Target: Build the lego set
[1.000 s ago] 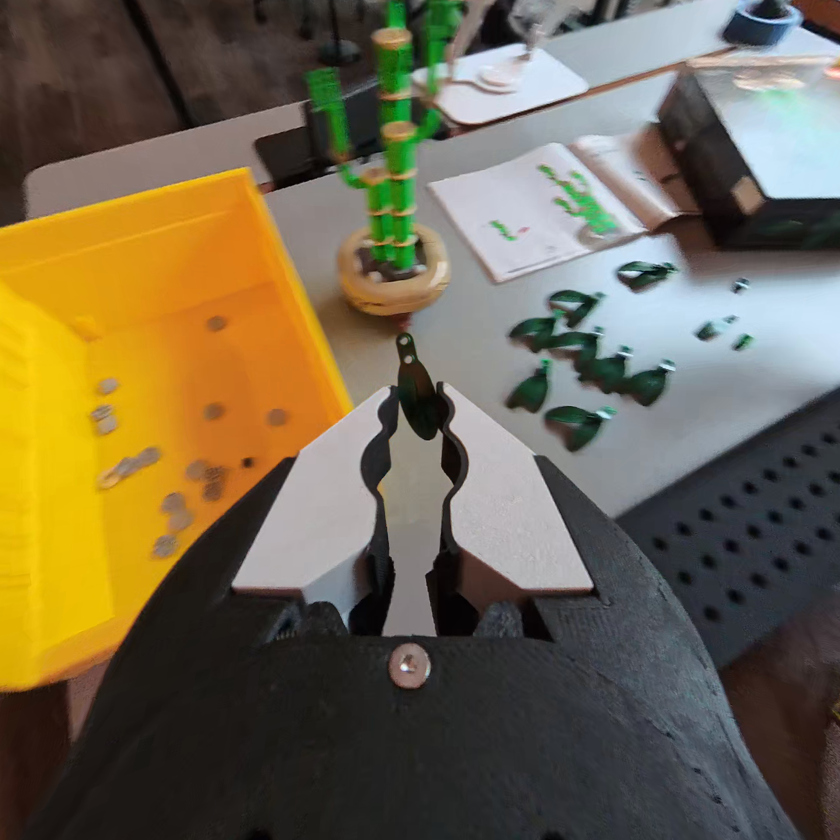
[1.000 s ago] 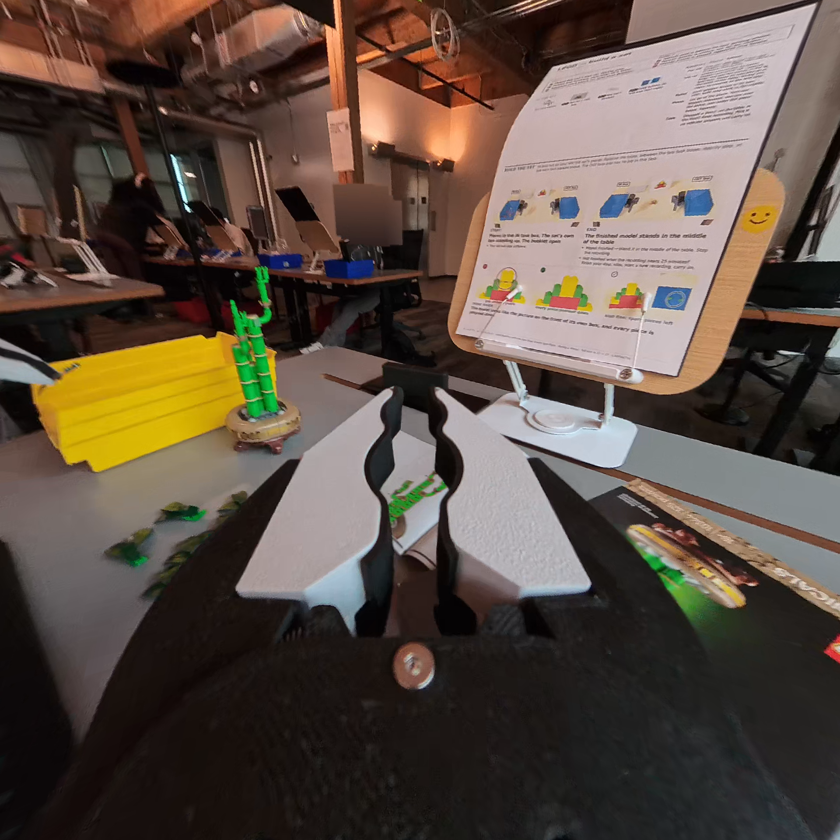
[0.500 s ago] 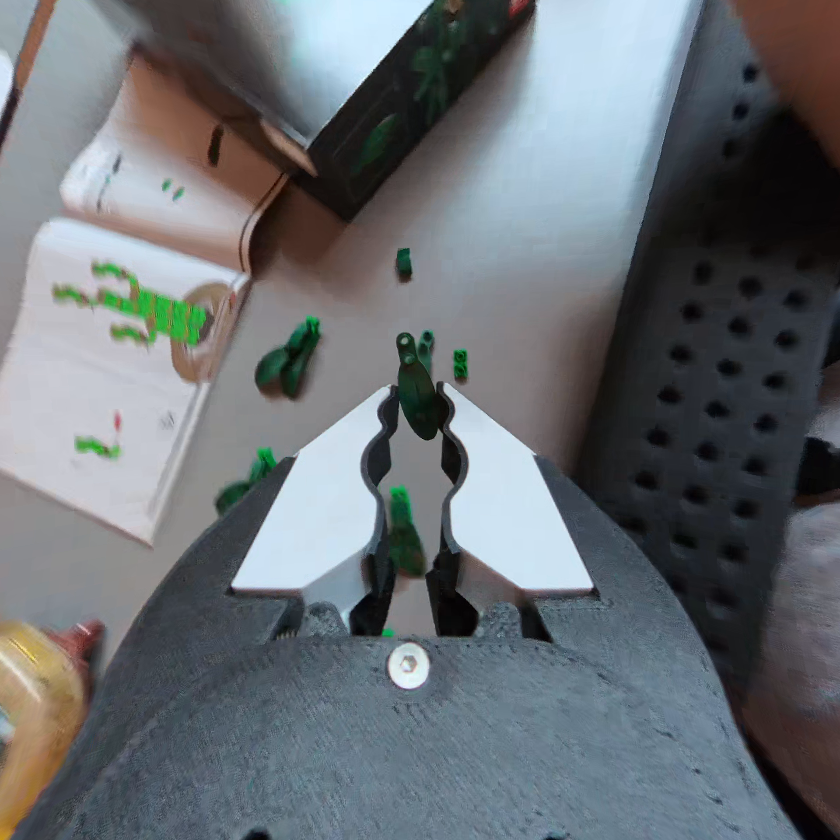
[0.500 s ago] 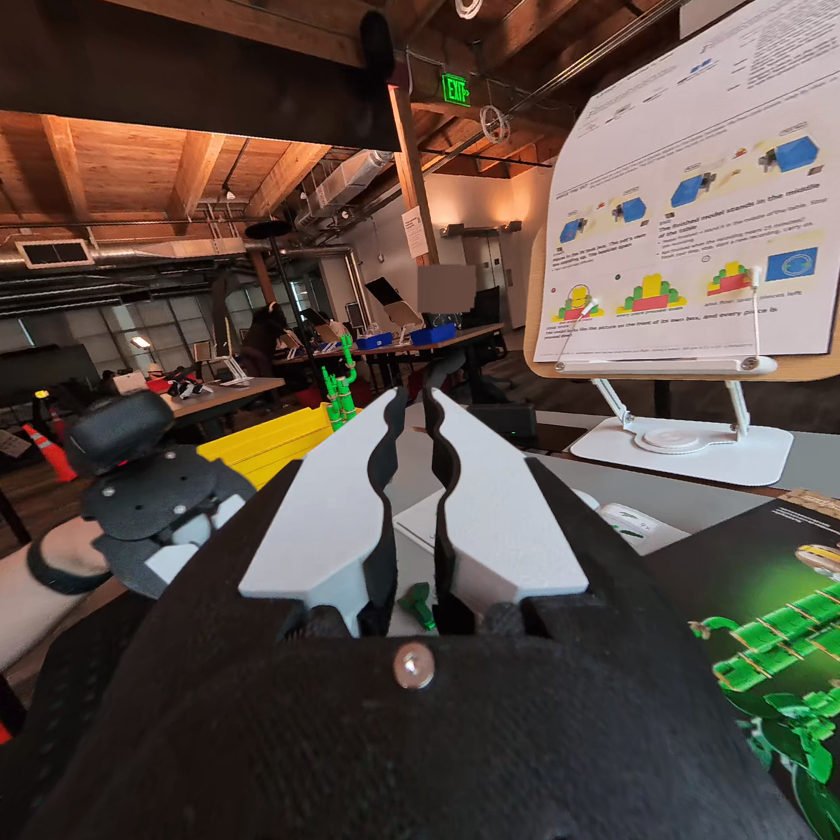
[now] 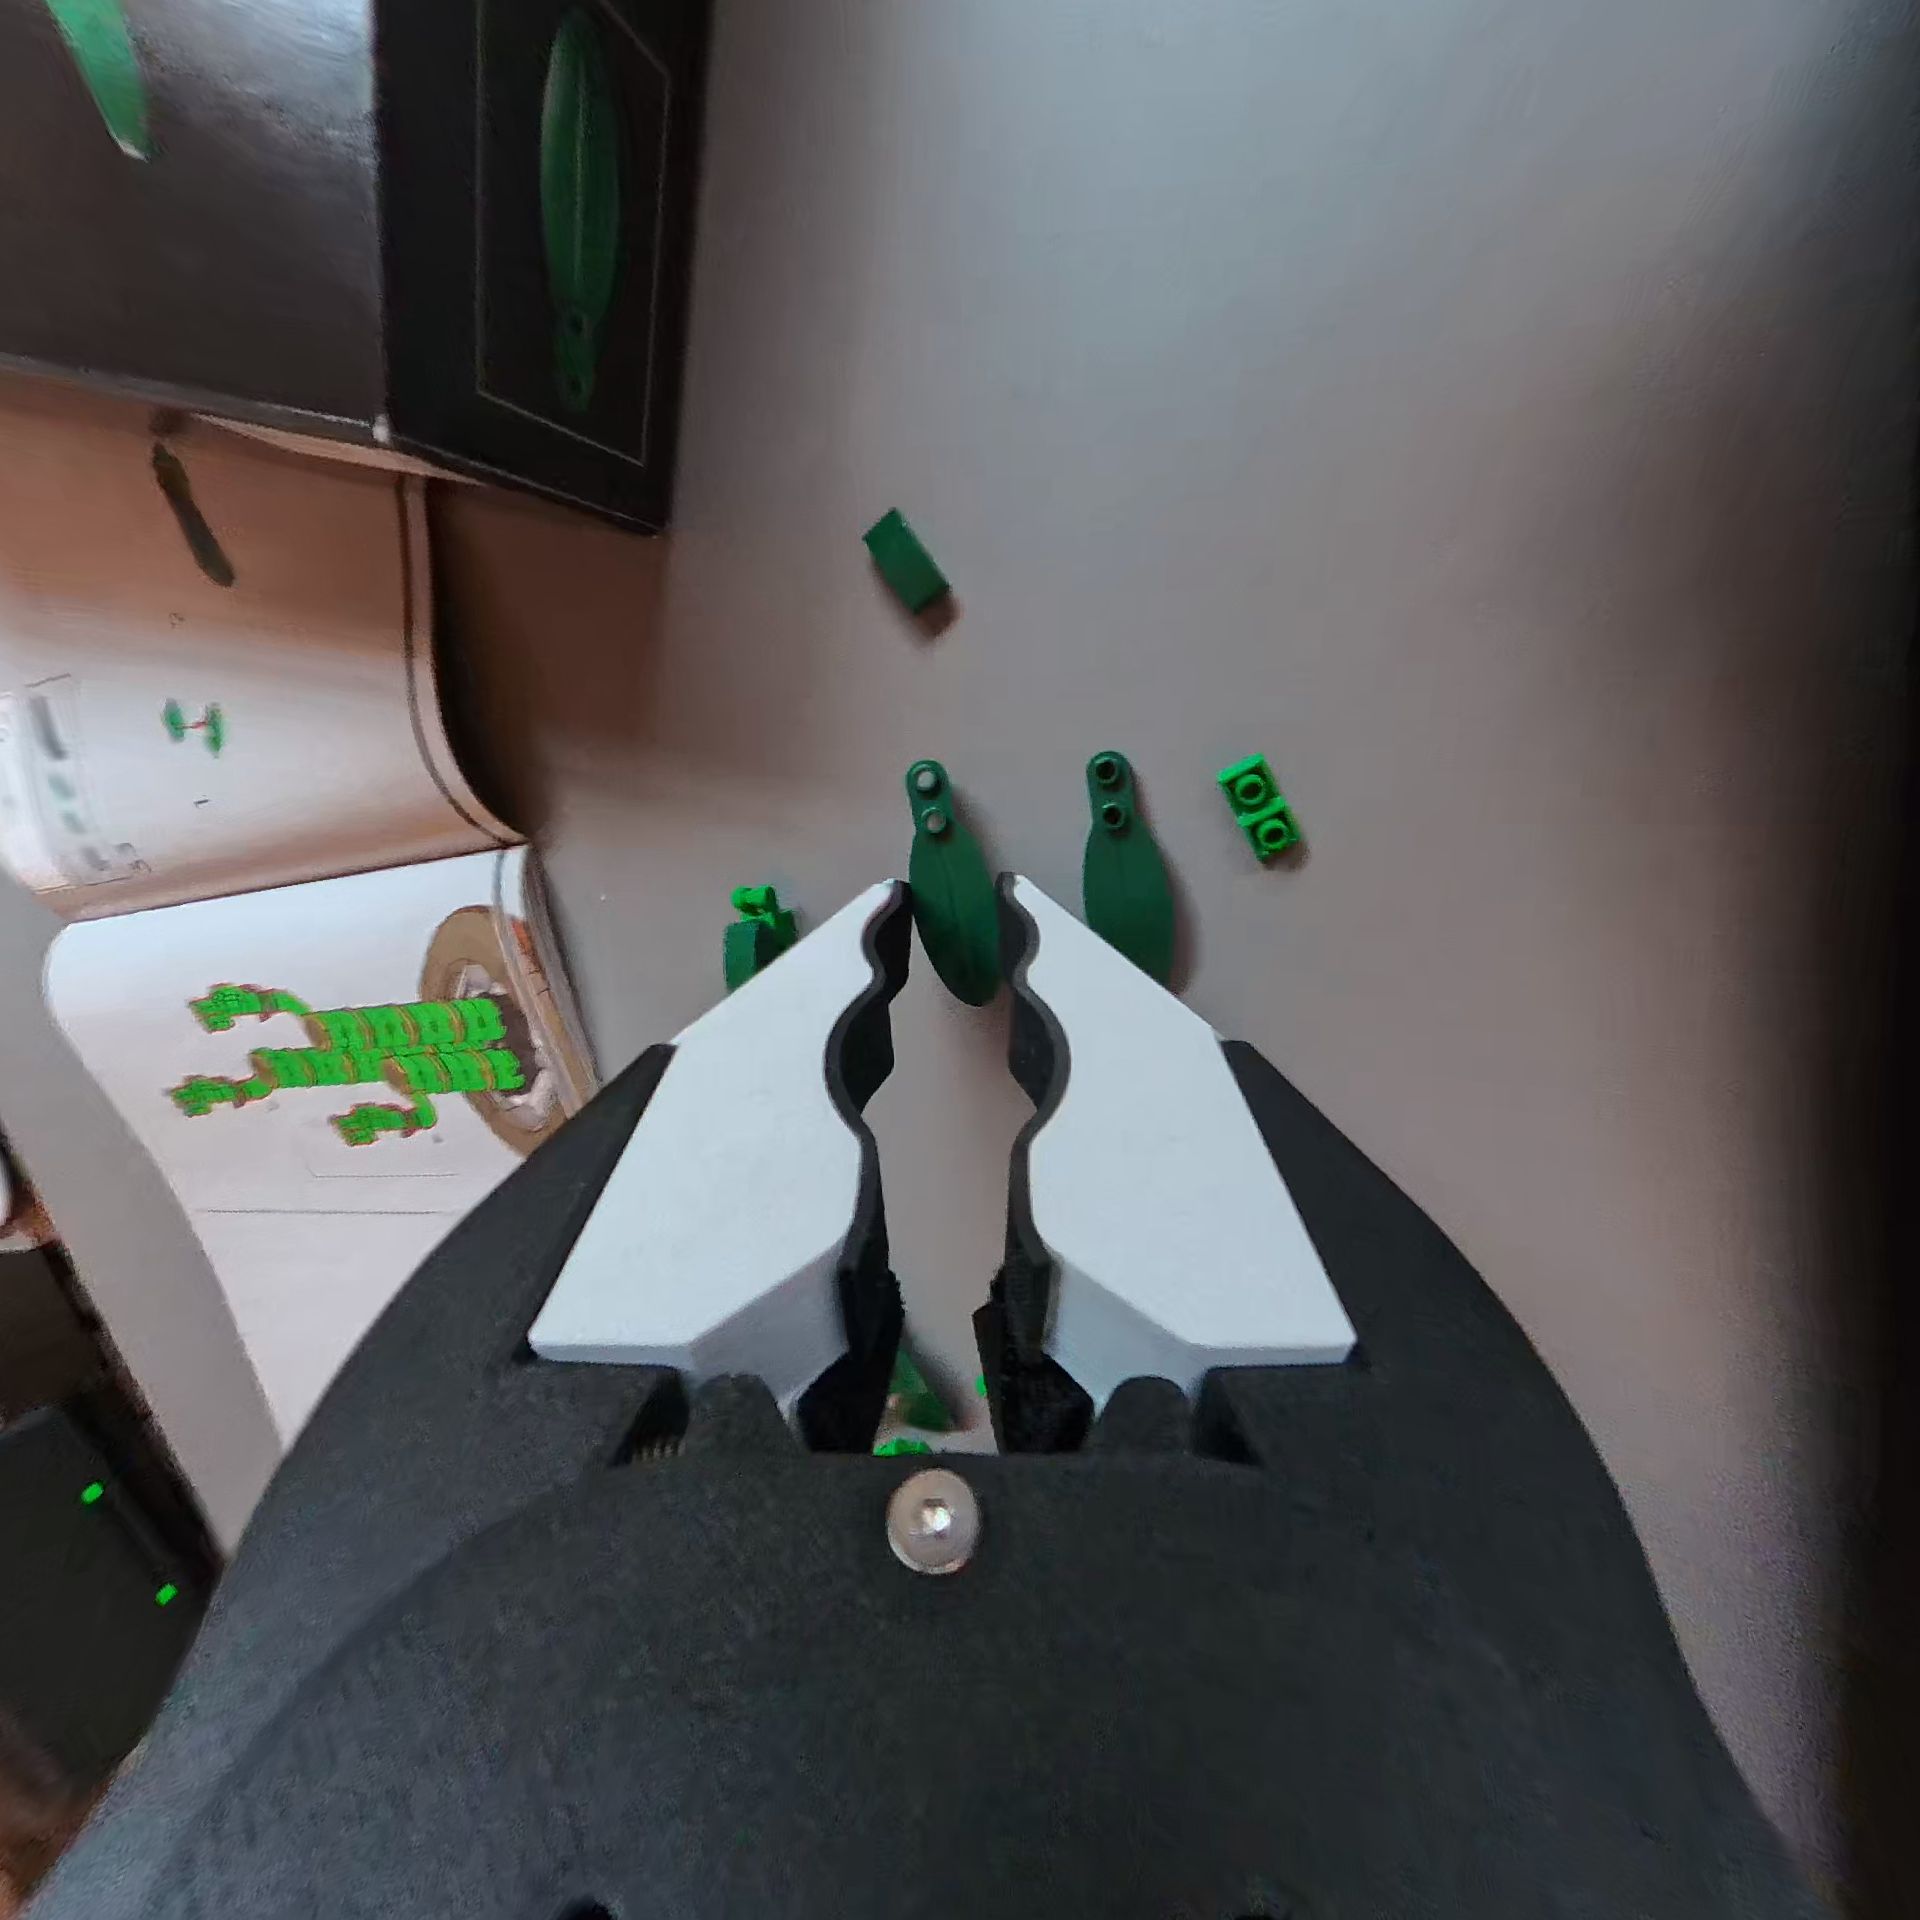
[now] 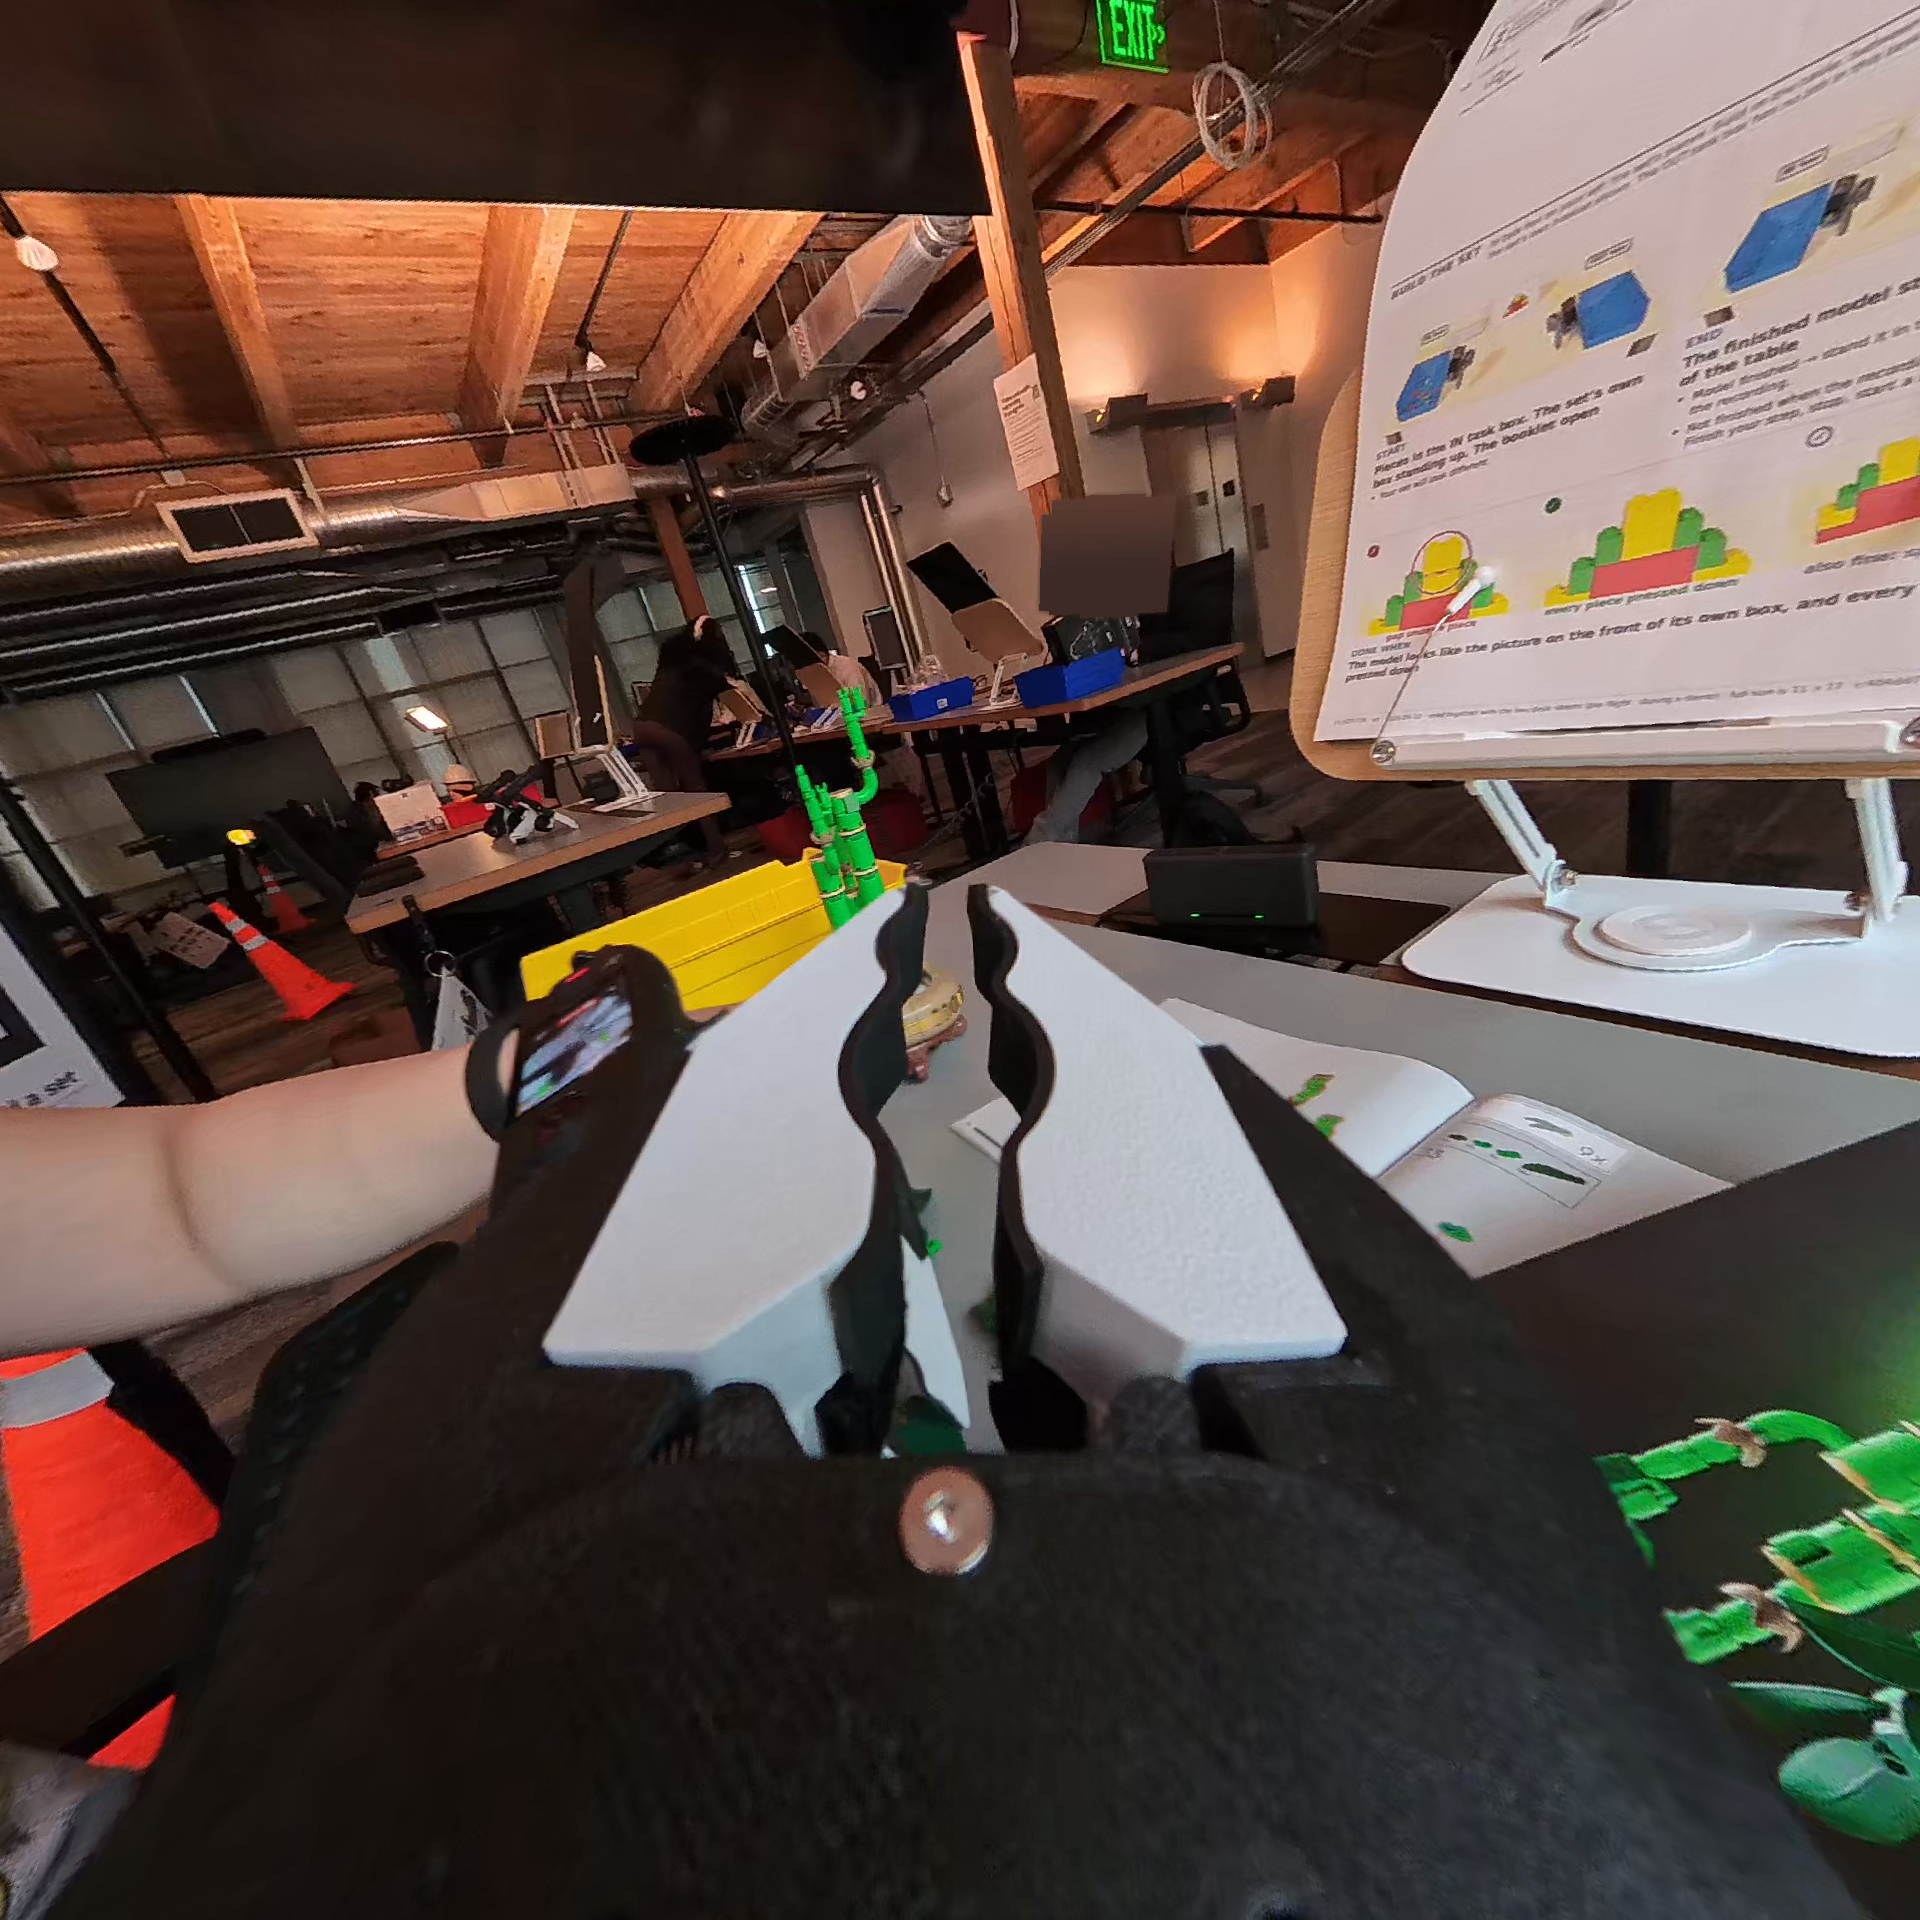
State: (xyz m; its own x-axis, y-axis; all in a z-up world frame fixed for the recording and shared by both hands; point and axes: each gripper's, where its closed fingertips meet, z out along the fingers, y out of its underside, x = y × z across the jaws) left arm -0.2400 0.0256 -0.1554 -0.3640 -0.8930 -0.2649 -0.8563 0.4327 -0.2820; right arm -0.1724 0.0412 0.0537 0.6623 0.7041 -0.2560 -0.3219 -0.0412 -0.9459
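My left gripper (image 5: pixel 954 896) is shut on a dark green leaf piece (image 5: pixel 948 873), whose stem with two holes sticks out past the tips. It points down at the grey table (image 5: pixel 1351 416), just above it. A second leaf (image 5: pixel 1125 883), a bright green two-stud plate (image 5: pixel 1260 808), a dark green tile (image 5: pixel 906 559) and a small green piece (image 5: pixel 758 930) lie there. My right gripper (image 6: pixel 943 906) is shut and empty, held above the table. The green bamboo model (image 6: pixel 847 831) in its tan pot (image 6: pixel 935 1018) stands beyond its tips.
The open instruction booklet (image 5: pixel 312 1039) and the black set box (image 5: pixel 499 239) lie left of the pieces. In the right wrist view a yellow bin (image 6: pixel 707 935) sits behind the model, a white document stand (image 6: pixel 1662 935) at the right, and a bare forearm (image 6: pixel 260 1184) reaches in from the left. The left tips stand about 5 cm off the bright green two-stud plate (image 5: pixel 1260 808). From my left tips it is roughly 6 cm to the dark green tile (image 5: pixel 906 559); from my right, 20 cm.
My left gripper swung from facing the bamboo model and yellow bin down to the loose pieces near the box, still holding the leaf. My right gripper tilted upward; the forearm came into its view.
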